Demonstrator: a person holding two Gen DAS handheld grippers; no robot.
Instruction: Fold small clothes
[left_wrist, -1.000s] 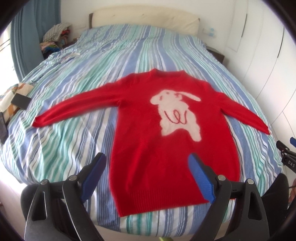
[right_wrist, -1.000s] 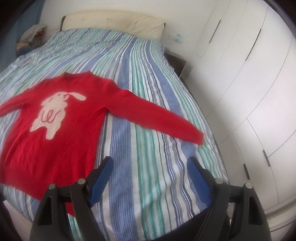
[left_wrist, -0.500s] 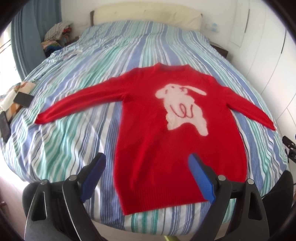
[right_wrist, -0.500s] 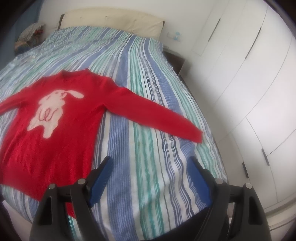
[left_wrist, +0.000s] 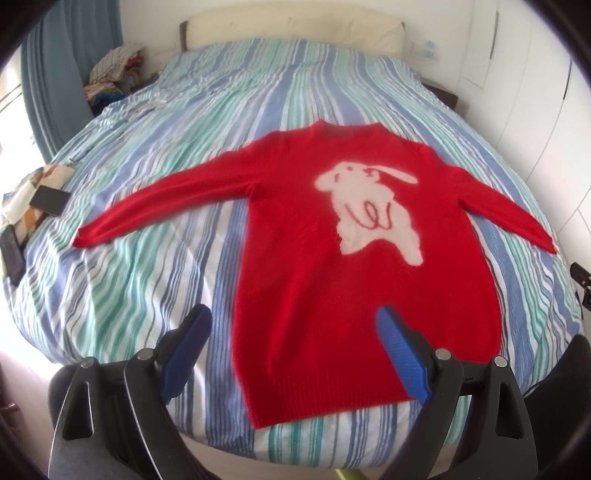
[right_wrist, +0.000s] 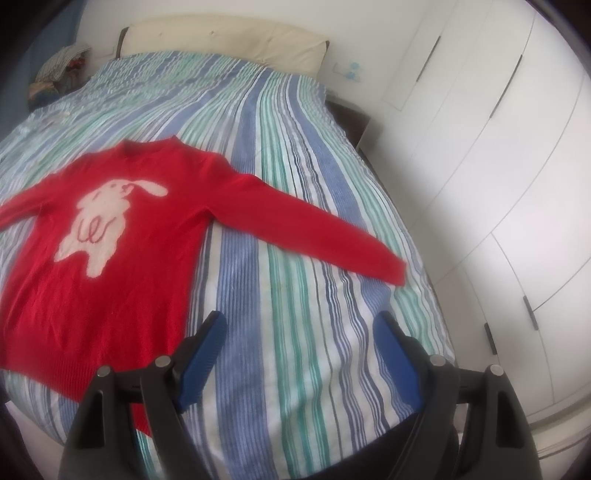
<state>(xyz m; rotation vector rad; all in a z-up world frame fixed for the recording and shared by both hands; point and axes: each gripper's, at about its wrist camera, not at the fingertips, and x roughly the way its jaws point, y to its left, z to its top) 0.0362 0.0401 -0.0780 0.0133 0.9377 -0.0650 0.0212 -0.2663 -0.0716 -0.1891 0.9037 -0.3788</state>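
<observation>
Your left gripper (left_wrist: 291, 325) hung over the near edge of the bed (left_wrist: 147, 266) with its blue jaws spread wide and nothing between them; behind the gap lay the lower body of the red sweater (left_wrist: 317, 280). Your right gripper (right_wrist: 299, 328) was likewise agape and empty, above bare striped bedding just beside the sweater's hem.

The sweater lay flat, face up, both sleeves stretched out, white rabbit motif (left_wrist: 373, 210) showing. Nothing rested on it or blocked it.

Farther out you had a dark phone (left_wrist: 50, 199) and patterned cloth at the bed's left edge, a heap of clothes (left_wrist: 114, 70) near the blue curtain (left_wrist: 55, 74), a cream headboard (right_wrist: 225, 40), and white wardrobe doors (right_wrist: 498, 166) close along the right side.
</observation>
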